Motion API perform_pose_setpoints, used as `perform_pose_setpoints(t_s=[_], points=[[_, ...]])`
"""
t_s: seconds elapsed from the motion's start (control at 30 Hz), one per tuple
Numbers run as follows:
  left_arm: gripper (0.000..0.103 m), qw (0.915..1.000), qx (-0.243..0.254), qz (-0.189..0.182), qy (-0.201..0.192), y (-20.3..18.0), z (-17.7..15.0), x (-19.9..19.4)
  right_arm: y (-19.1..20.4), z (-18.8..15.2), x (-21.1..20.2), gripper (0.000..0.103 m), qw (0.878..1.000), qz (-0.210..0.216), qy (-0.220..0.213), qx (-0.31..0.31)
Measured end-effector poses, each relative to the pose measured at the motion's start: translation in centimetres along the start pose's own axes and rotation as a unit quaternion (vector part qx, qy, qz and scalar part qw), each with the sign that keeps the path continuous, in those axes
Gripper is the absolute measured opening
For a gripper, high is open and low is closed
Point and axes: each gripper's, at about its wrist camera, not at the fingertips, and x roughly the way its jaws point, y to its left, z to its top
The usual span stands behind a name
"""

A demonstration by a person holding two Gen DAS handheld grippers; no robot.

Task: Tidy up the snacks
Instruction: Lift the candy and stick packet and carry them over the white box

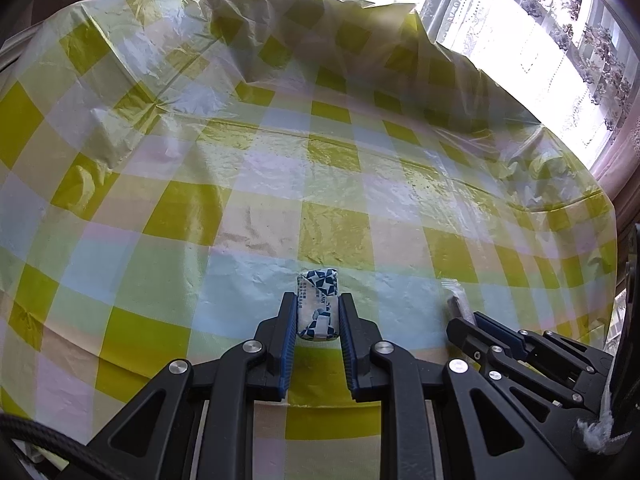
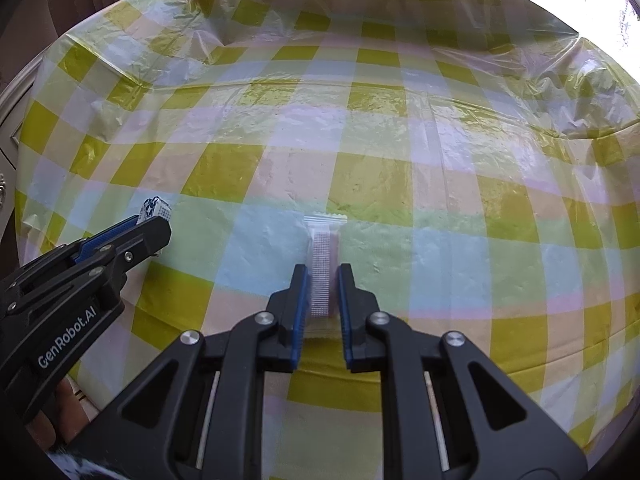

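Both tongs hang side by side over the near part of the table [image 1: 168, 208], which wears a crinkled yellow-checked plastic cloth [image 2: 400, 184]. The left tongs [image 1: 318, 306] pinch a blue-and-white patterned candy [image 1: 318, 304] between their blue pads. Just to their right, the right tongs [image 2: 323, 276] are clamped on a pale wrapped snack bar [image 2: 322, 256], its crimped far end sticking out.

Blue-and-white patterned candy [image 1: 318, 306], yellow-checked tablecloth [image 1: 240, 184] (pale blue too)
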Motion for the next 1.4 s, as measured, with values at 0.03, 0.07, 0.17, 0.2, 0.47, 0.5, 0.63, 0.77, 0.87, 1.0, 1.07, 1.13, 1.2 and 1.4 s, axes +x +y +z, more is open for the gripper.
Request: perform_pose_setpoints(t_s=[0.03, 0.07, 0.17, 0.2, 0.47, 0.5, 0.63, 0.77, 0.87, 1.0, 1.07, 1.13, 1.2, 1.4], points=[[0.021, 1.0, 0.002, 0.001, -0.002, -0.1, 0.0, -0.1, -0.2, -0.1, -0.2, 0.018, 1.0, 0.0, -0.001, 0.002], [0.021, 1.0, 0.004, 0.001, -0.003, -0.3, 0.0, -0.3, -0.4, -0.2, -0.5, 0.018, 1.0, 0.001, -0.003, 0.004], [0.021, 1.0, 0.008, -0.001, -0.005, -0.8, 0.0, -0.7, -1.0, -0.4, -1.2, 0.018, 1.0, 0.003, -0.006, 0.012], [0.021, 0.9999, 0.009, -0.002, -0.006, -1.1, 0.0, -0.9, -1.2, -0.4, -1.5, 0.018, 1.0, 0.004, -0.008, 0.014], [0.021, 0.9995, 0.027, -0.013, -0.007, -3.5, -0.3, -2.4, -3.4, -1.3, -4.0, 0.018, 0.999, 0.011, -0.024, 0.04], [0.021, 0.9994, 0.031, -0.014, -0.007, -3.8, -0.4, -2.5, -3.7, -1.4, -4.2, 0.018, 0.999, 0.013, -0.025, 0.044], [0.021, 0.9987, 0.045, -0.021, -0.007, -5.6, -1.0, -3.2, -5.1, -2.3, -5.5, 0.018, 0.998, 0.018, -0.032, 0.06], [0.021, 0.9974, 0.064, -0.031, -0.003, -7.6, -1.6, -3.7, -6.6, -3.3, -6.9, 0.018, 0.996, 0.019, -0.039, 0.074], [0.021, 0.9963, 0.076, -0.039, 0.0, -9.0, -1.9, -3.9, -8.0, -4.2, -7.9, 0.018, 0.995, 0.02, -0.041, 0.09], [0.021, 0.9943, 0.093, -0.052, 0.004, -11.0, -2.6, -4.4, -10.0, -5.3, -9.3, 0.018, 0.993, 0.017, -0.046, 0.11], [0.021, 0.9929, 0.104, -0.058, 0.006, -12.1, -3.0, -4.6, -10.9, -5.9, -10.1, 0.018, 0.992, 0.014, -0.05, 0.118], [0.021, 0.9915, 0.114, -0.063, 0.008, -13.1, -3.4, -4.9, -11.7, -6.4, -10.7, 0.018, 0.991, 0.01, -0.053, 0.125], [0.021, 0.99, 0.121, -0.071, 0.011, -14.0, -3.7, -5.0, -12.5, -7.0, -11.3, 0.018, 0.99, 0.006, -0.054, 0.133], [0.021, 0.9846, 0.148, -0.091, 0.022, -16.9, -4.7, -5.4, -15.4, -9.1, -13.4, 0.018, 0.986, -0.009, -0.061, 0.155]])
